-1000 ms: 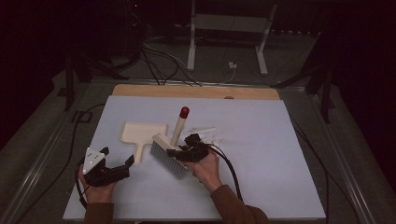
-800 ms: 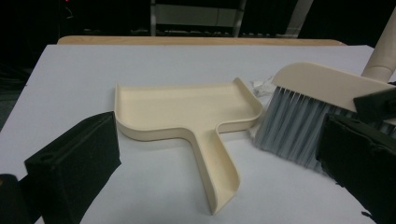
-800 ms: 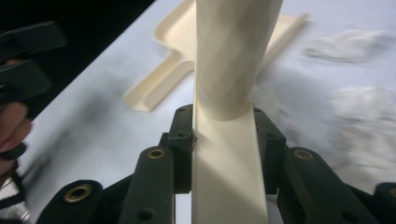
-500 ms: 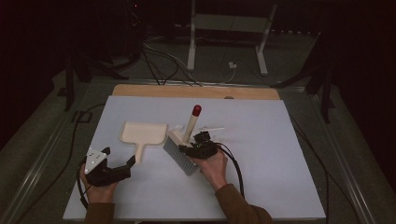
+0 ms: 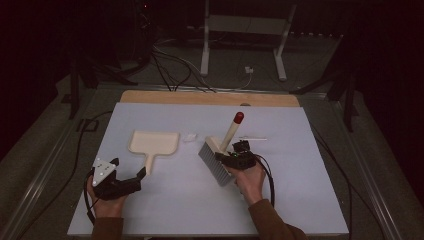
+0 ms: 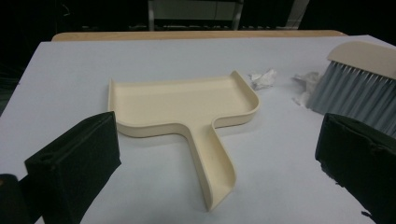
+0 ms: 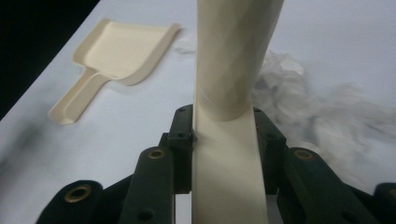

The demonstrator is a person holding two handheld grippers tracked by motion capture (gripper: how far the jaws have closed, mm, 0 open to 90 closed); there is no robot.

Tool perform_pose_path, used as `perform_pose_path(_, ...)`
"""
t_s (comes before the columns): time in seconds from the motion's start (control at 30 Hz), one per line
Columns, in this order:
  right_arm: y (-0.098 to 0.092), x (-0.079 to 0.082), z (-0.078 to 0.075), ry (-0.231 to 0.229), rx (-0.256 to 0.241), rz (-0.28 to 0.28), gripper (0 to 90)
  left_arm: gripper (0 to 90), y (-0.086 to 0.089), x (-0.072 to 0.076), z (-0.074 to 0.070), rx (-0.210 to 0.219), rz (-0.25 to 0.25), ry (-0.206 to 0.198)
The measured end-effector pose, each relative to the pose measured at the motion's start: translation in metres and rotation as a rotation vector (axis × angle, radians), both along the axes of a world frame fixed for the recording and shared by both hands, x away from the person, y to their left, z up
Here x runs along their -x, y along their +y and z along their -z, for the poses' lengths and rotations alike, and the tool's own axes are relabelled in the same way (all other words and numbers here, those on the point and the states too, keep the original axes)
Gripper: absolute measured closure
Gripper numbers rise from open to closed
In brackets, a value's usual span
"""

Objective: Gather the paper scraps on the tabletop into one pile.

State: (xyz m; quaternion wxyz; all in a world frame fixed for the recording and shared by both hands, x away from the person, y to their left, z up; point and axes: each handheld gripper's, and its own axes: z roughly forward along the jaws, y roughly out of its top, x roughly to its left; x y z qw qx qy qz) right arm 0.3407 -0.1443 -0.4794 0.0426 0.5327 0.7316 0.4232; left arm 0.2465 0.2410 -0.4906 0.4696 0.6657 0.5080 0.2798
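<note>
A cream dustpan (image 5: 152,144) (image 6: 187,112) (image 7: 114,56) lies flat on the white table (image 5: 300,200), handle toward the person. My left gripper (image 5: 131,177) (image 6: 219,158) is open just short of that handle, jaws on either side of its line. My right gripper (image 5: 235,159) (image 7: 224,140) is shut on the cream brush (image 5: 220,155) (image 7: 231,84); its red-tipped handle points up and away, grey bristles (image 6: 355,93) toward the dustpan. Small crumpled paper scraps (image 5: 190,137) (image 6: 264,78) (image 7: 280,70) lie between dustpan and brush.
A thin white stick (image 5: 252,138) lies on the table behind the brush. A wooden strip (image 5: 210,98) runs along the table's far edge. Cables (image 5: 170,65) and a metal stand (image 5: 240,30) occupy the dark floor beyond.
My right gripper has carried the brush to the right, away from the dustpan. The left gripper has stayed near the dustpan handle.
</note>
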Motion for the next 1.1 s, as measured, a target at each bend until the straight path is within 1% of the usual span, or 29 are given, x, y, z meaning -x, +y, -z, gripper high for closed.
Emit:
perform_pose_path(0.07,-0.005,0.002,-0.002,-0.004,-0.006,0.005,67.5,0.7,0.000,0.000,0.000,0.001,-0.002,0.001)
perform_pose_path(0.13,-0.007,0.006,-0.008,-0.010,-0.024,0.001,67.5,0.7,0.000,0.000,0.000,0.000,-0.004,0.000)
perform_pose_path(0.23,-0.007,0.014,-0.022,-0.047,-0.063,-0.020,67.5,0.7,0.001,0.000,0.000,0.001,-0.006,0.000)
perform_pose_path(0.33,-0.003,0.017,-0.035,-0.078,-0.089,-0.034,67.4,0.7,0.001,0.000,0.000,0.001,-0.006,0.000)
perform_pose_path(0.37,-0.002,0.016,-0.038,-0.087,-0.094,-0.038,67.5,0.7,0.001,0.000,0.000,0.003,-0.006,0.000)
perform_pose_path(0.47,0.003,0.013,-0.044,-0.111,-0.086,-0.032,67.4,0.7,0.002,0.001,0.000,0.006,-0.008,0.000)
perform_pose_path(0.53,0.006,0.010,-0.045,-0.116,-0.071,-0.022,67.4,0.7,0.003,0.001,0.000,0.007,-0.010,0.001)
perform_pose_path(0.73,0.020,0.000,-0.040,-0.113,-0.063,-0.003,67.4,0.7,0.002,0.000,0.000,0.007,-0.006,0.001)
perform_pose_path(0.87,0.035,-0.007,-0.035,-0.112,-0.071,0.012,67.4,0.7,0.003,0.000,0.000,0.008,-0.007,0.002)
perform_pose_path(1.1,0.062,-0.015,-0.028,-0.124,-0.046,0.030,67.4,0.7,0.004,0.000,0.000,0.013,-0.004,0.003)
